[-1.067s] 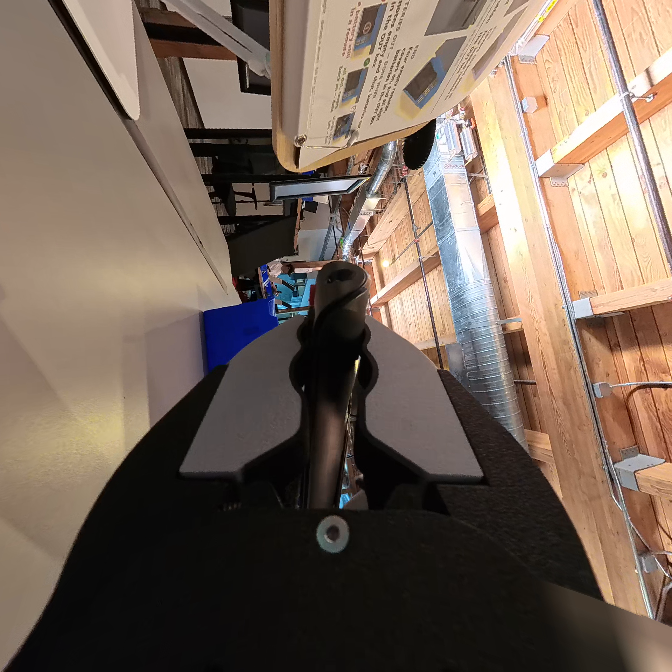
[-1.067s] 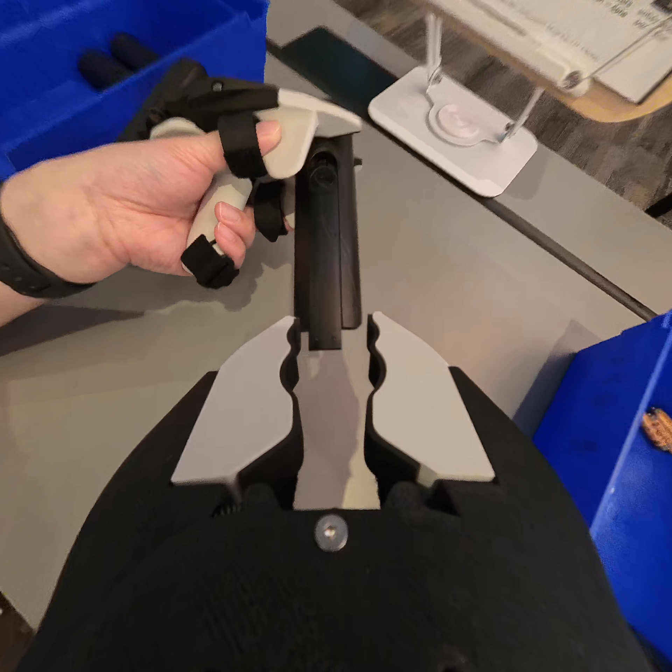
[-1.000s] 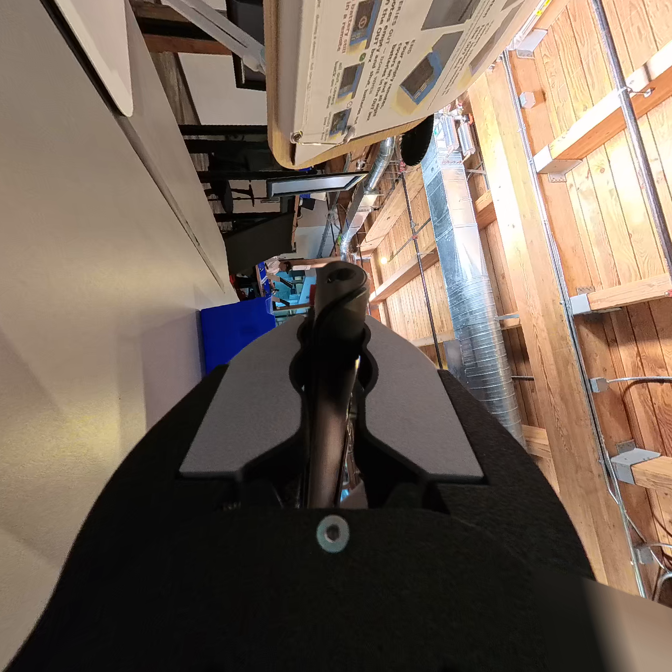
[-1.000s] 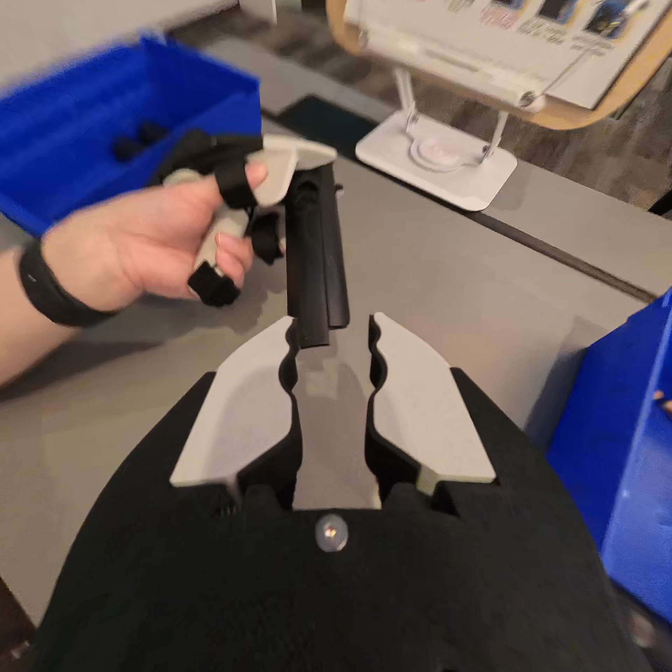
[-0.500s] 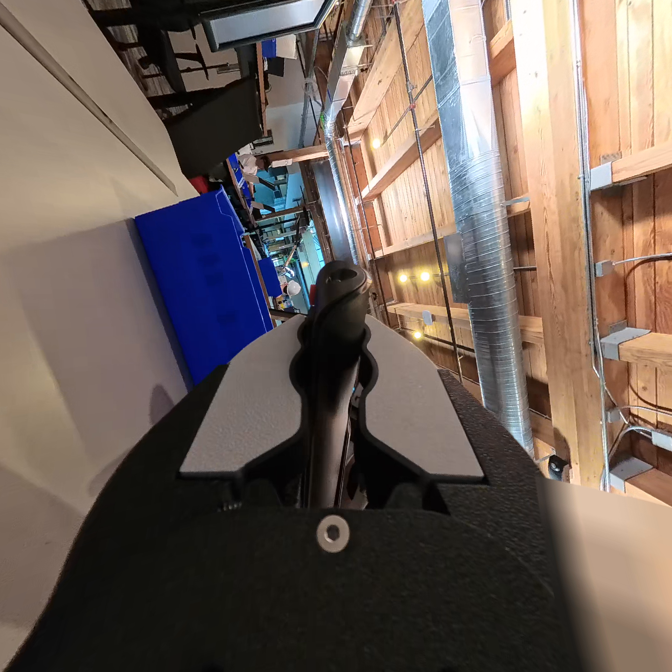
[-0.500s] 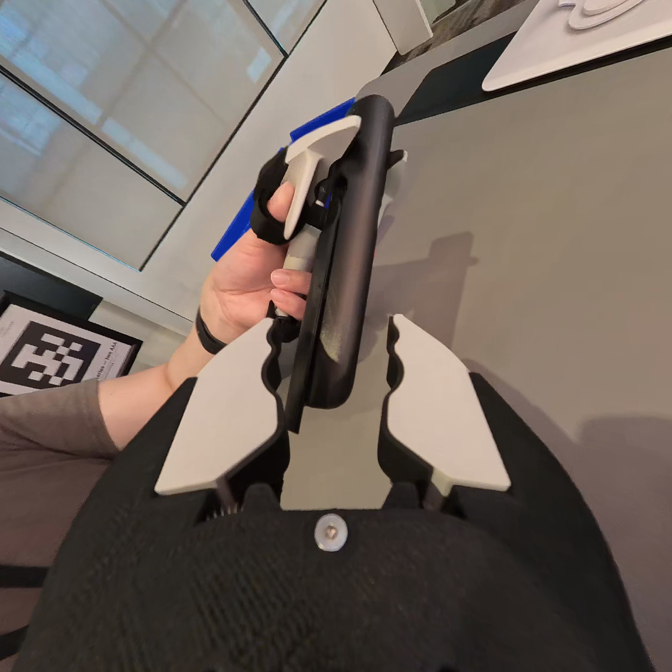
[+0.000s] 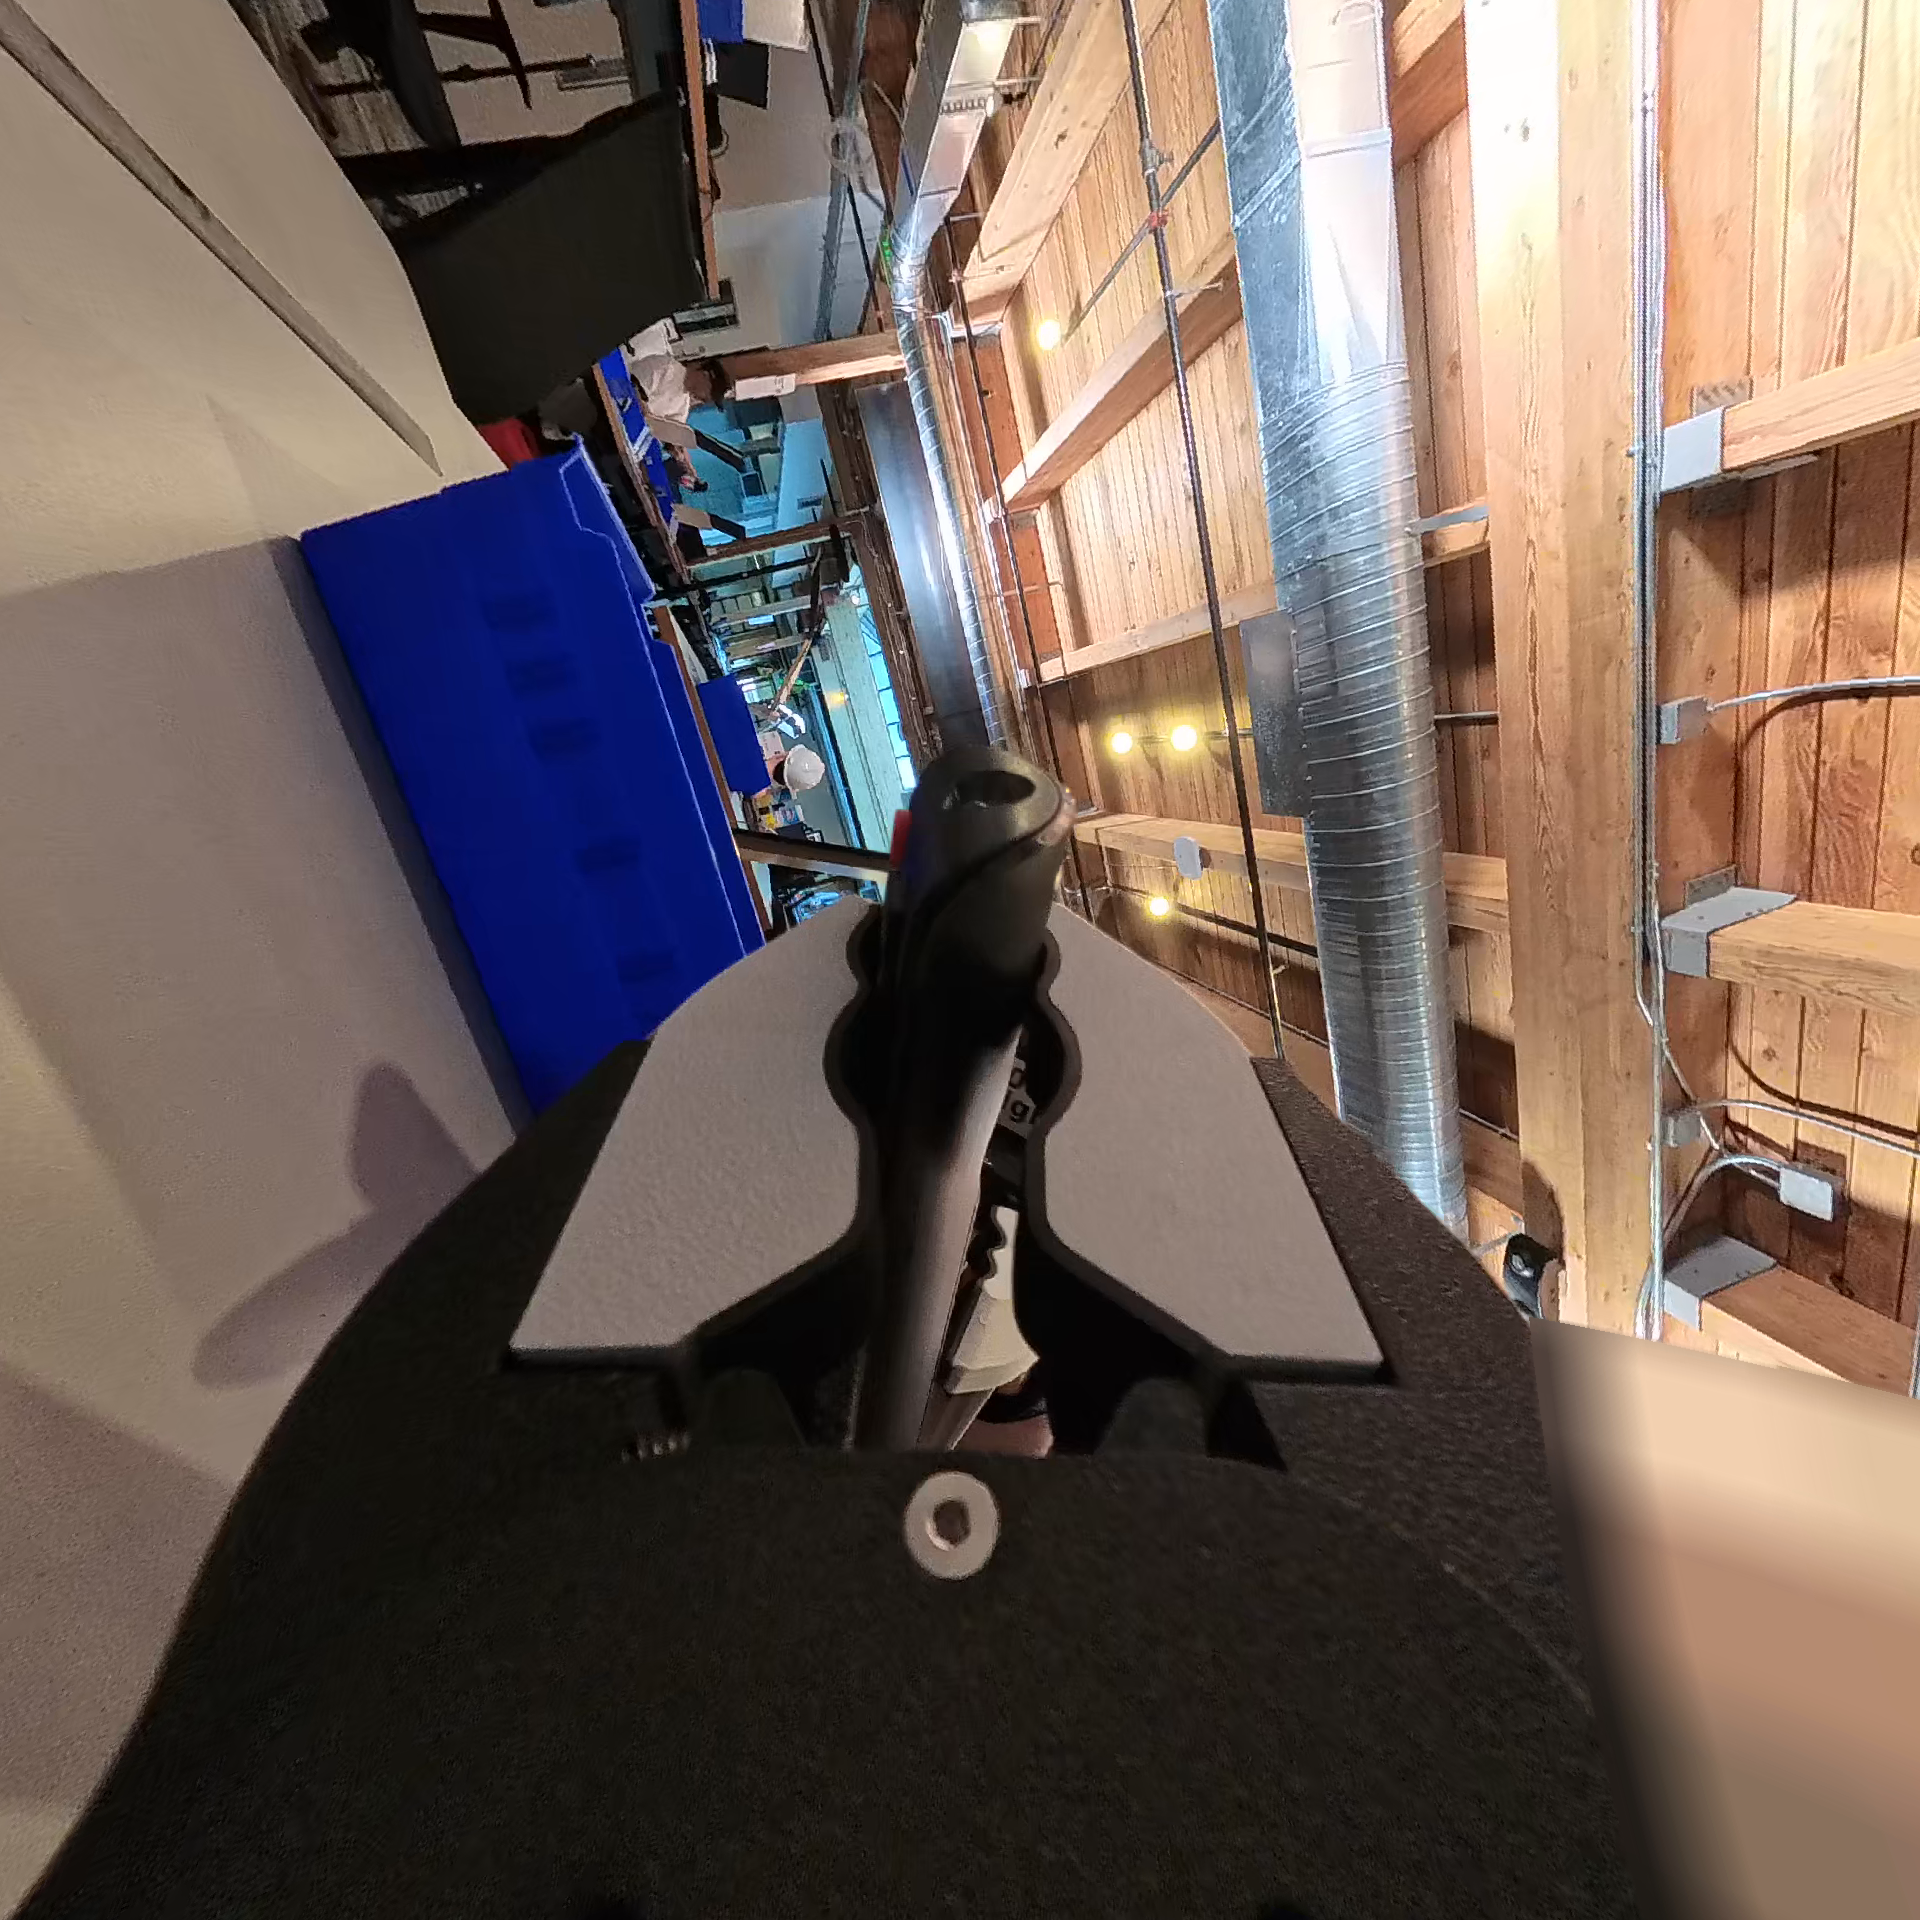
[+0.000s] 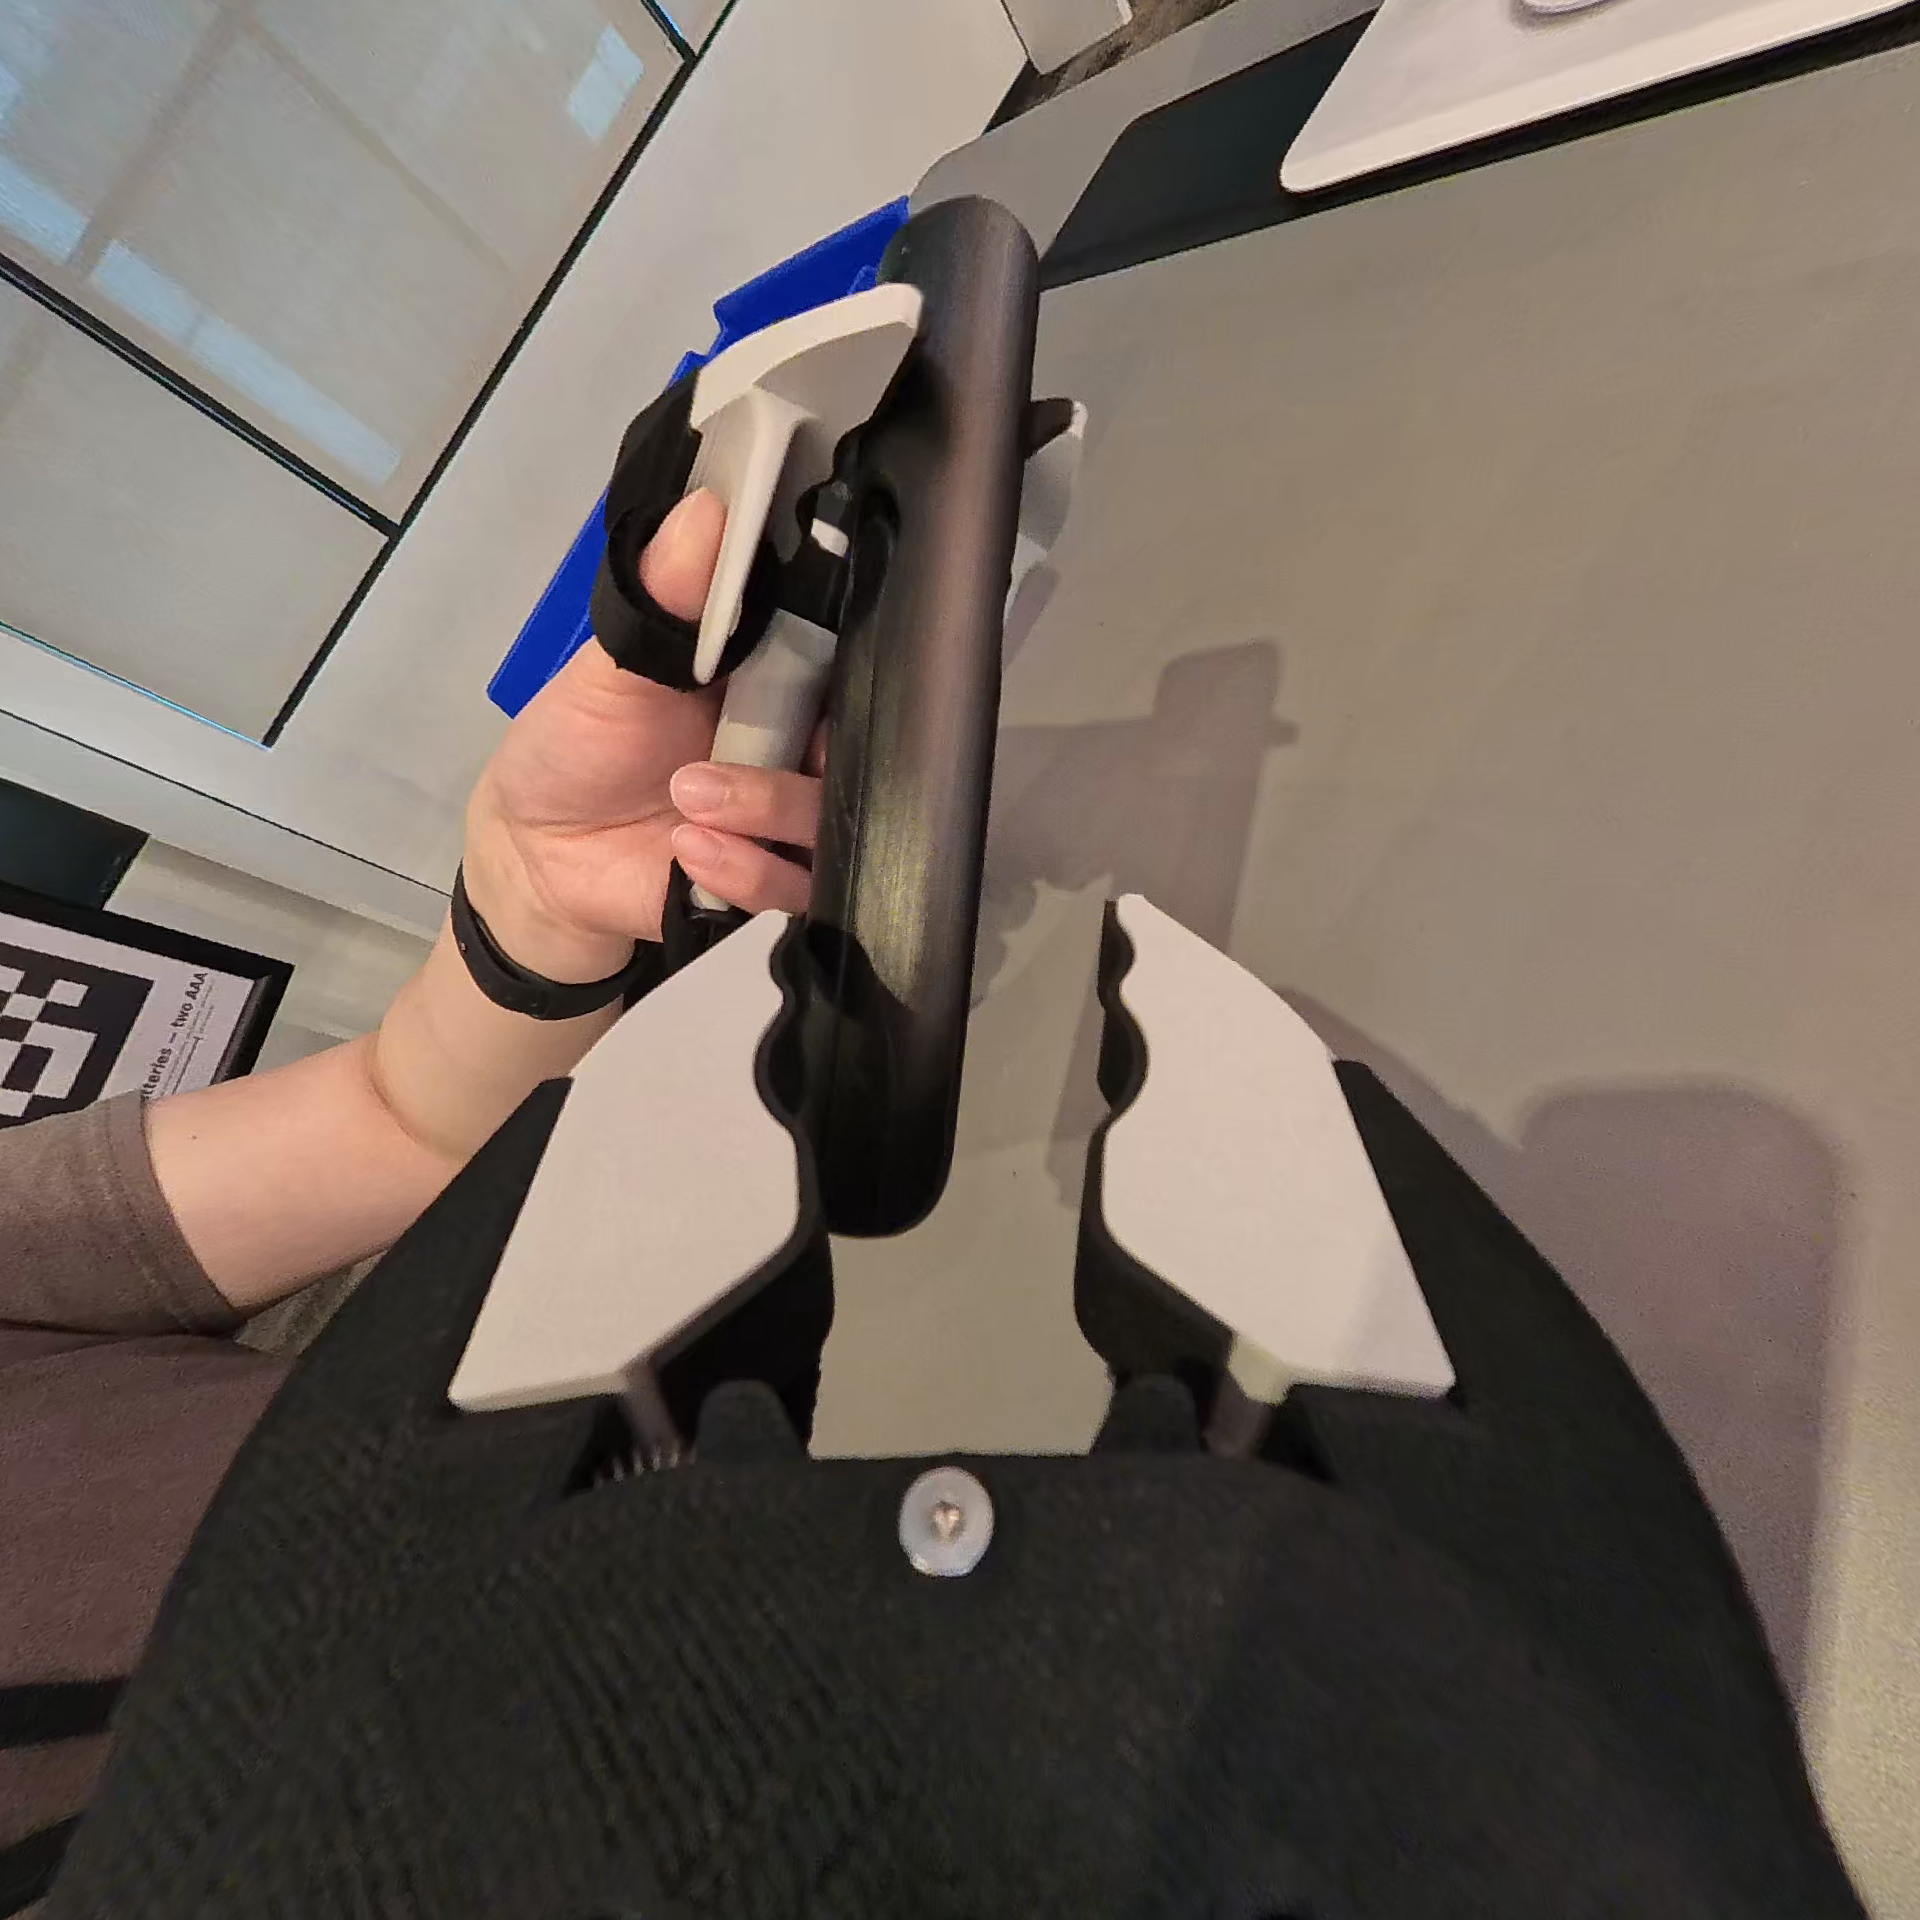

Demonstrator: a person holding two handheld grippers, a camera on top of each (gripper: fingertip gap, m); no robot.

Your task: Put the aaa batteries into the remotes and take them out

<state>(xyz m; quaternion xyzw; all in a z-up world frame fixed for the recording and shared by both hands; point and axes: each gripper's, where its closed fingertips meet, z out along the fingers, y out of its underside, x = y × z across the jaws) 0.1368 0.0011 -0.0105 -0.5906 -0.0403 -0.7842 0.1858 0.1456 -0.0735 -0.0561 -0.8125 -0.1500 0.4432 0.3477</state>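
- Left gripper (image 7: 951,997): tipped on its side, both grey fingers (image 7: 727,1164) pressed against a slim black remote (image 7: 971,883) that juts past the fingertips.
- Left hand (image 8: 592,790): wrapped round the gripper's handle, index finger through a black strap, dark band on the wrist.
- Right gripper (image 8: 945,997): fingers (image 8: 1236,1143) spread, the remote's lower end lying between them, nearer the left finger.

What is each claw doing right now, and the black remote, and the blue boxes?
left gripper: shut on the remote, tipped sideways.
right gripper: open, its fingers on either side of the remote's near end, not squeezing.
remote: off the table, held in the air by the left gripper.
hand: wrapped around the left gripper's handle.
blue bin: sitting on the table.
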